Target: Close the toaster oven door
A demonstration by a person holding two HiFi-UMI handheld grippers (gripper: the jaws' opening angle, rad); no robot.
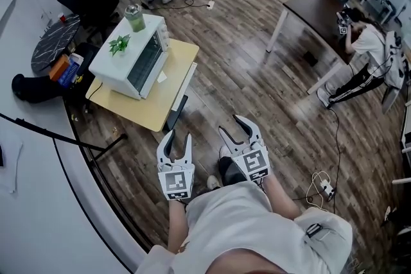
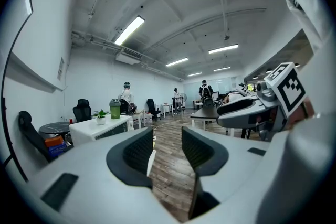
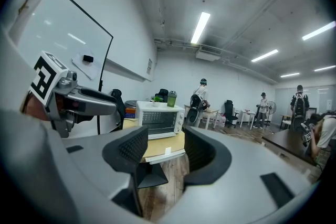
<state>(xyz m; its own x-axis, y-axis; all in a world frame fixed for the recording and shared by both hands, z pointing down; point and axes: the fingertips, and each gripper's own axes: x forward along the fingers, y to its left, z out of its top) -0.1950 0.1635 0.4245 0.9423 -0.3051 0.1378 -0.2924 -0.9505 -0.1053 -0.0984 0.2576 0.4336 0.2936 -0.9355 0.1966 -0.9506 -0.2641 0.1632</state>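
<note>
The white toaster oven [image 1: 131, 61] stands on a small wooden table [image 1: 168, 101] ahead and to the left; its glass door looks flat against the front. It also shows in the left gripper view [image 2: 100, 128] and the right gripper view [image 3: 159, 119]. Both grippers hover over the floor, well short of the table. My left gripper [image 1: 178, 136] [image 2: 167, 149] has its jaws drawn in to a narrow slit, with nothing held. My right gripper [image 1: 231, 124] [image 3: 165, 152] stands a little open and empty.
A green bottle [image 1: 135, 17] and a small plant [image 1: 119, 43] sit on top of the oven. A black stand's legs [image 1: 70, 138] run along the left wall. A dark table [image 1: 318, 9] with a seated person [image 1: 372, 48] is at right; a power strip [image 1: 324, 188] lies on the floor.
</note>
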